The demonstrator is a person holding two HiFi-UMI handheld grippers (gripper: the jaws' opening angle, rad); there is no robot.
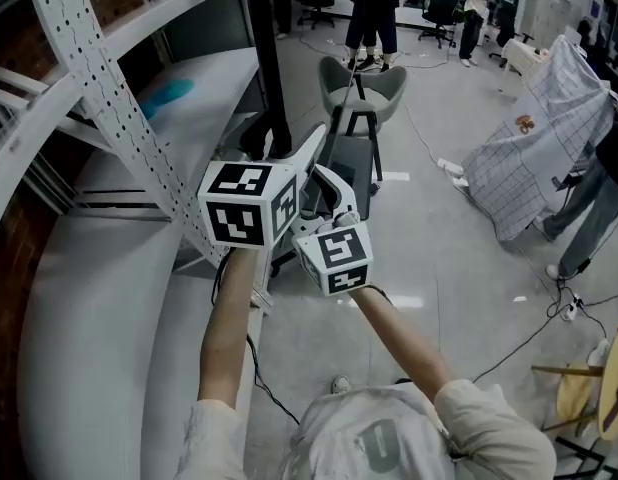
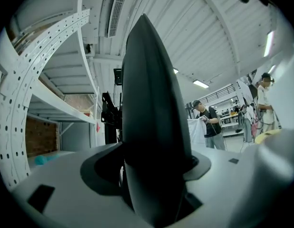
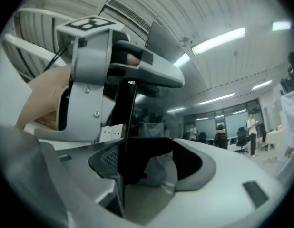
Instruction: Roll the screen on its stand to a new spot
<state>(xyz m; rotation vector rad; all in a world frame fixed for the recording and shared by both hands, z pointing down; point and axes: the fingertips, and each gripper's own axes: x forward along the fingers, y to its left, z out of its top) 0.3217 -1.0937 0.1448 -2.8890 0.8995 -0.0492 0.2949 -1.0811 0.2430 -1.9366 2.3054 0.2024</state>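
The left gripper [image 1: 307, 153] and right gripper [image 1: 334, 193] have jaws released, straddling the screen's [image 1: 267, 58] near edge. Grasping and rolling it appear still undone.

Bare floor [image 1: 459, 268] lies open to the right, though loose cables [image 1: 532, 338] trail across it, while a white perforated beam [image 1: 99, 88] hems in the left, the black post [image 1: 267, 58] and a grey chair [image 1: 367, 80] stand straight ahead, and what looks like a cloth-draped rack [image 1: 544, 138] blocks farther right.
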